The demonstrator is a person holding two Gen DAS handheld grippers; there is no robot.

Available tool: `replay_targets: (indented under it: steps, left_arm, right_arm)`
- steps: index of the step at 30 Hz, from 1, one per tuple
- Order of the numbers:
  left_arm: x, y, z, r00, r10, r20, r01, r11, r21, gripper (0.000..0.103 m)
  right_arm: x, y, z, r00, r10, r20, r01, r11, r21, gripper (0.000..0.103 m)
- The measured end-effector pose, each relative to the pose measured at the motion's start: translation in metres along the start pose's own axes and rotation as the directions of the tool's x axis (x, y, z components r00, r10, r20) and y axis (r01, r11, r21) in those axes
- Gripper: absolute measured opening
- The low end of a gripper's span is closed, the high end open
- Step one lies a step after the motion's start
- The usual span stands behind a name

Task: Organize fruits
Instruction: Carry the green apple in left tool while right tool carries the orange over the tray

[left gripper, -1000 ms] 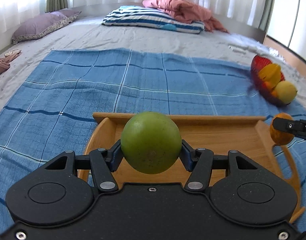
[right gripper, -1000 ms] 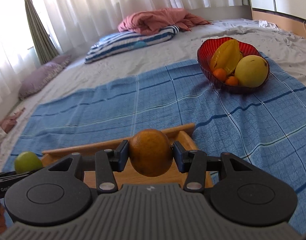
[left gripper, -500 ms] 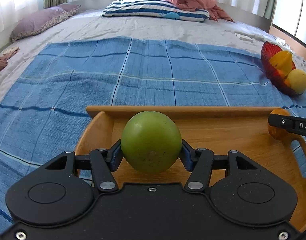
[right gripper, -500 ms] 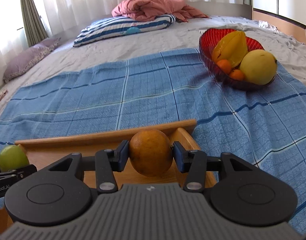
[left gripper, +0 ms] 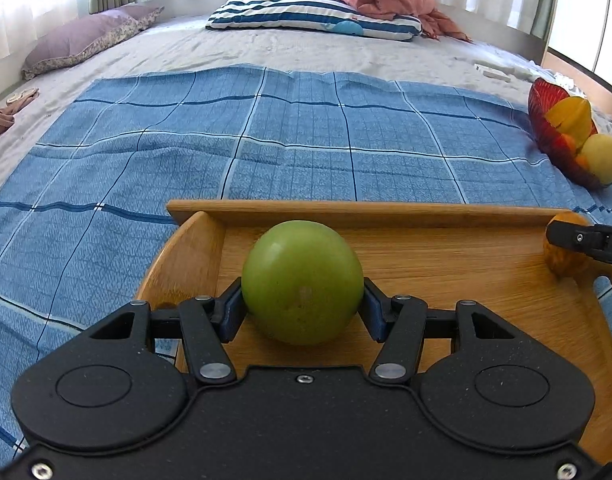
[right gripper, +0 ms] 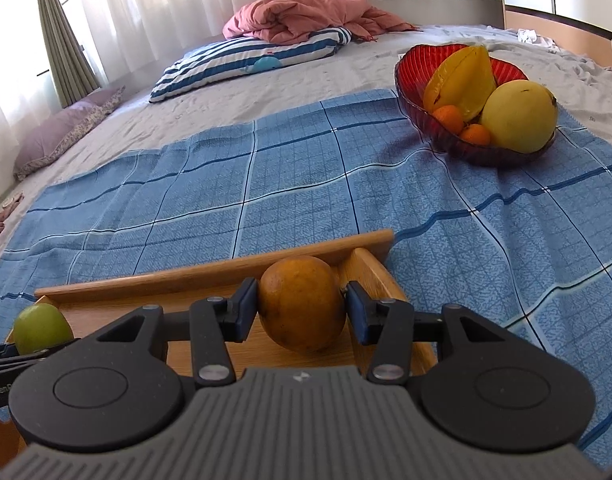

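My left gripper [left gripper: 302, 306] is shut on a round green fruit [left gripper: 302, 282], low over the left end of a wooden tray [left gripper: 446, 256]. My right gripper [right gripper: 302, 310] is shut on an orange [right gripper: 302, 304] at the tray's [right gripper: 146, 278] right end, close to its floor. Whether either fruit touches the wood is hidden. The orange [left gripper: 562, 252] and a right finger show at the right edge of the left wrist view. The green fruit [right gripper: 42, 328] shows at the left edge of the right wrist view.
A red glass bowl [right gripper: 418, 92] holding a starfruit [right gripper: 462, 80], a yellow fruit [right gripper: 518, 116] and small oranges stands on the blue checked cloth [right gripper: 306, 184], far right of the tray. A striped pillow [left gripper: 314, 16], a pink blanket and a purple pillow [left gripper: 82, 40] lie at the bed's far end.
Both grippers have sunk with their fruits from above the tray's rim to just over its floor. The grips are unchanged.
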State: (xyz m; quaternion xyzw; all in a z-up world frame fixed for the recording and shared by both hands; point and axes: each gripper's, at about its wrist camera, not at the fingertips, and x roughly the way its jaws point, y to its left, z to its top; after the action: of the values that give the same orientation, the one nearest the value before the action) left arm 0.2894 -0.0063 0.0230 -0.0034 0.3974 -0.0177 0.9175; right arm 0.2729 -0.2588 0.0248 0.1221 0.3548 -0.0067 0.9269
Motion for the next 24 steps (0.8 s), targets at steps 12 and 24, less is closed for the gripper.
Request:
replay_targets:
  steps: [12, 24]
  left_arm:
    - [0.002, -0.0033, 0.0005, 1.0, 0.006, -0.002, -0.006, 1.0, 0.008, 0.055]
    - [-0.0055, -0.0072, -0.0024, 1.0, -0.006, 0.009, 0.005, 0.998, 0.055, 0.08]
  right_arm:
    - [-0.0003, 0.0028, 0.001, 1.0, -0.009, -0.006, 0.009, 1.0, -0.01, 0.051]
    - [0.0029, -0.0004, -0.0035, 0.999, 0.021, -0.05, -0.02, 1.0, 0.012, 0.071]
